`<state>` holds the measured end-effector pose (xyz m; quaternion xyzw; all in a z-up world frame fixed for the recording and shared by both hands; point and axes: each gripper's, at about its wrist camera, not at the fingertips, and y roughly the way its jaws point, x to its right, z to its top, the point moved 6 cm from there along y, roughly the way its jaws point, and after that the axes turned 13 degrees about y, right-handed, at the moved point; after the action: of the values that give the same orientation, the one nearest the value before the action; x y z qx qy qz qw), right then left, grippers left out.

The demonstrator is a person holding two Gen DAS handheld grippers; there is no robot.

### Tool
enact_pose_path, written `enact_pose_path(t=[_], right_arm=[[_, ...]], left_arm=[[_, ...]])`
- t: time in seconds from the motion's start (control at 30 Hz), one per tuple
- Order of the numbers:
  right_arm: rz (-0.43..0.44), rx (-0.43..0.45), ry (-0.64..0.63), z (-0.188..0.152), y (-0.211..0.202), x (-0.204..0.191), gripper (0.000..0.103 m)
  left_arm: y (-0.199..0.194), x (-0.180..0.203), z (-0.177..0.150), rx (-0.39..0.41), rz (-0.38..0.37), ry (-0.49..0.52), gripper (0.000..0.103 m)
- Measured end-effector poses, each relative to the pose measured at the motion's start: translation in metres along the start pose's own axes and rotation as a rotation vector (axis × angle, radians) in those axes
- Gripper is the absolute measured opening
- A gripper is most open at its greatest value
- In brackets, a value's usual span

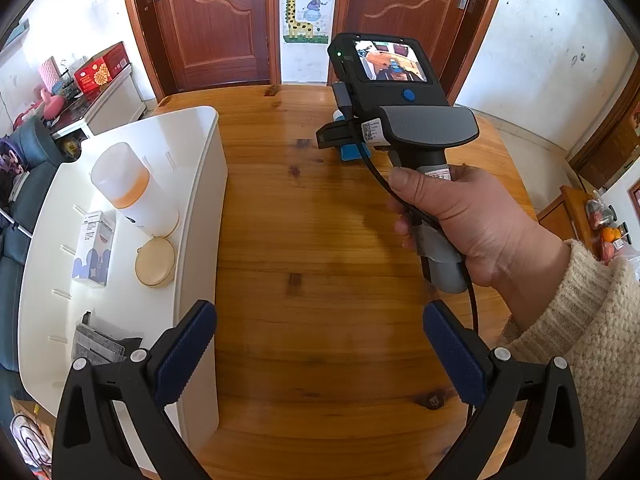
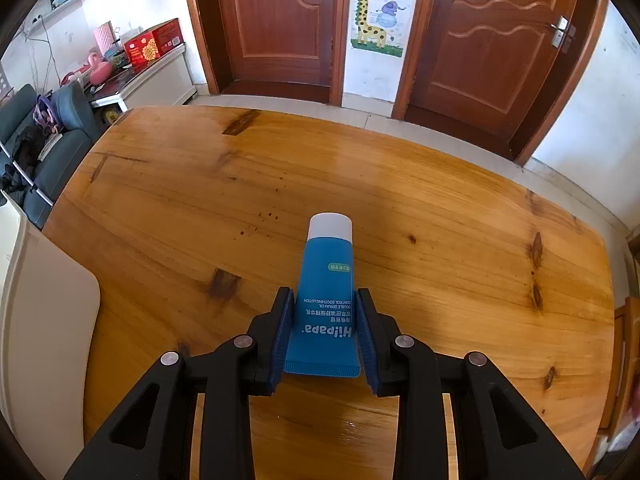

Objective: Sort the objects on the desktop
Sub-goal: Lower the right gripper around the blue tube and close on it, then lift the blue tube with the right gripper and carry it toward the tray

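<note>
Clamping the blue plastic lotion tube with white cap (image 2: 326, 300) near its crimped tail between right gripper (image 2: 325, 336) pads, cap forward above the wooden table (image 2: 440, 220), probably for carrying leftward to the white divided organiser tray (image 1: 192, 168); left gripper (image 1: 320, 356) spread wide, empty, beside that tray

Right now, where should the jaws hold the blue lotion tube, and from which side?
Grip the flat lower body of the blue lotion tube, just above its crimped end, coming from that end along its length. It lies flat, cap pointing away, and the right gripper already closes there.
</note>
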<state>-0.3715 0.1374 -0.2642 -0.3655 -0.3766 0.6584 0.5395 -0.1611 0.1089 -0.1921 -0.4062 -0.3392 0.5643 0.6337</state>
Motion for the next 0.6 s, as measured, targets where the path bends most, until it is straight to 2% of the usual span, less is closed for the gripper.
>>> enact_pose_path(t=[0.6], right_arm=[[0.055, 0.04, -0.028, -0.01, -0.04, -0.008, 0.03]], left_arm=[[-0.01, -0.002, -0.002, 0.016, 0.006, 0.006, 0.103]])
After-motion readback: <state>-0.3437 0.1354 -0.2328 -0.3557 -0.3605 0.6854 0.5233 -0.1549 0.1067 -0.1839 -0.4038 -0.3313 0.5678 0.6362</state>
